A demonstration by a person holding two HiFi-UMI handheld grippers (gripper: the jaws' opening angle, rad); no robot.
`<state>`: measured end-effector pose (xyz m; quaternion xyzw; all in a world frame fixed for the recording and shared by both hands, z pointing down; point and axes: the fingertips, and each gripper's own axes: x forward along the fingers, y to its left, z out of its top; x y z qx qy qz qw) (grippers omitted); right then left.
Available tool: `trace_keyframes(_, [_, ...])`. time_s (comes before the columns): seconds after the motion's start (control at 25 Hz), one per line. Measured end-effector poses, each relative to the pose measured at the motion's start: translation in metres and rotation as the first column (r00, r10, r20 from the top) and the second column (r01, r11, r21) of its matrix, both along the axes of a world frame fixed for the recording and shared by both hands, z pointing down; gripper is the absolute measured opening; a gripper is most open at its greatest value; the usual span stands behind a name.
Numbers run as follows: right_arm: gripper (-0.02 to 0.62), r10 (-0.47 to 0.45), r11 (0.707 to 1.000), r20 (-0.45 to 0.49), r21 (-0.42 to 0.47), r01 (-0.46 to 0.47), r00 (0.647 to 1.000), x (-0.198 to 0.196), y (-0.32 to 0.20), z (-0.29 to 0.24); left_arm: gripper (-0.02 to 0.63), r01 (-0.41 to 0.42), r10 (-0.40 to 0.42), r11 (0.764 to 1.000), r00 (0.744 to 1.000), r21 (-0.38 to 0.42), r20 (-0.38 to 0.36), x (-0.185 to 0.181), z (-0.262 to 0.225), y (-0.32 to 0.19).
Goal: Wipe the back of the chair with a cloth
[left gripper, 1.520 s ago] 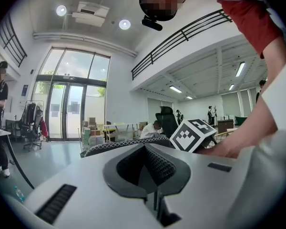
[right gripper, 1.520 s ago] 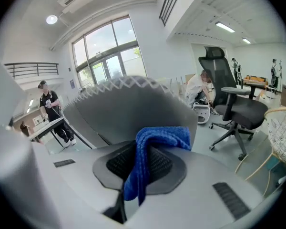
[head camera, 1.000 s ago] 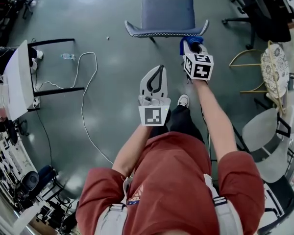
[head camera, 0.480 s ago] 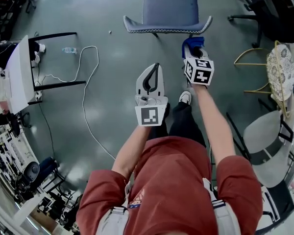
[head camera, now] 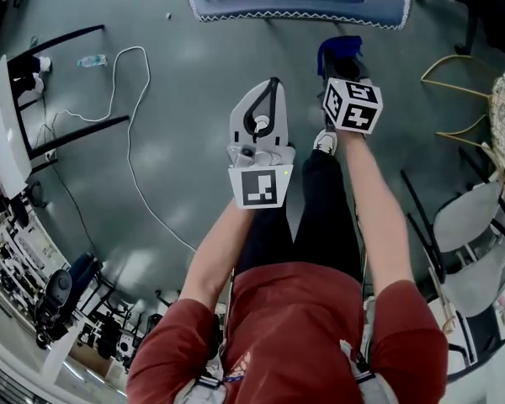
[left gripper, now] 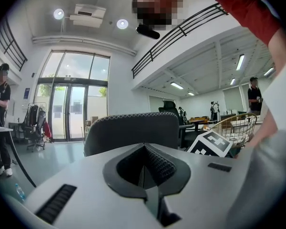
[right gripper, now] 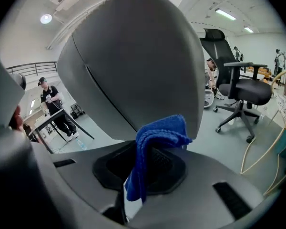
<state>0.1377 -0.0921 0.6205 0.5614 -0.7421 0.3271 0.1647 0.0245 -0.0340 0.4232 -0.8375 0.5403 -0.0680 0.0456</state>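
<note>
The grey-blue chair (head camera: 299, 7) stands at the top of the head view, its white-stitched back edge facing me. My right gripper (head camera: 340, 50) is shut on a blue cloth (head camera: 337, 47) just below that edge. In the right gripper view the cloth (right gripper: 155, 142) sticks up from the jaws close in front of the chair back (right gripper: 133, 66); I cannot tell if they touch. My left gripper (head camera: 273, 84) is shut and holds nothing, lower and to the left. The chair back (left gripper: 128, 132) lies ahead of it in the left gripper view.
A white cable (head camera: 130, 141) and a water bottle (head camera: 91, 60) lie on the floor at left, beside a white table (head camera: 4, 133). A gold wire chair (head camera: 463, 99) and grey chairs (head camera: 471, 225) stand at right. A black office chair (right gripper: 238, 80) is behind. People stand in the background.
I have stepped closer to the chair, which now sits at the top edge of the head view. Both grippers moved forward; the right one with the cloth is nearer the chair back.
</note>
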Motion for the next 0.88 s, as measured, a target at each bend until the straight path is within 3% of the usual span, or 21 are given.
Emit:
trace_keyframes(0.48, [0.06, 0.066, 0.998, -0.026, 0.001, -0.066, 0.997, -0.035, -0.051, 0.135, 0.012, -0.036, 0.032, 0.994, 0.999, -0.1, -0.043, -0.041, 0.143, -0.016])
trace_keyframes(0.88, [0.06, 0.097, 0.995, -0.081, -0.006, -0.098, 0.992, -0.029, -0.091, 0.161, 0.012, -0.022, 0.014, 0.993, 0.997, -0.112, -0.071, -0.052, 0.156, -0.03])
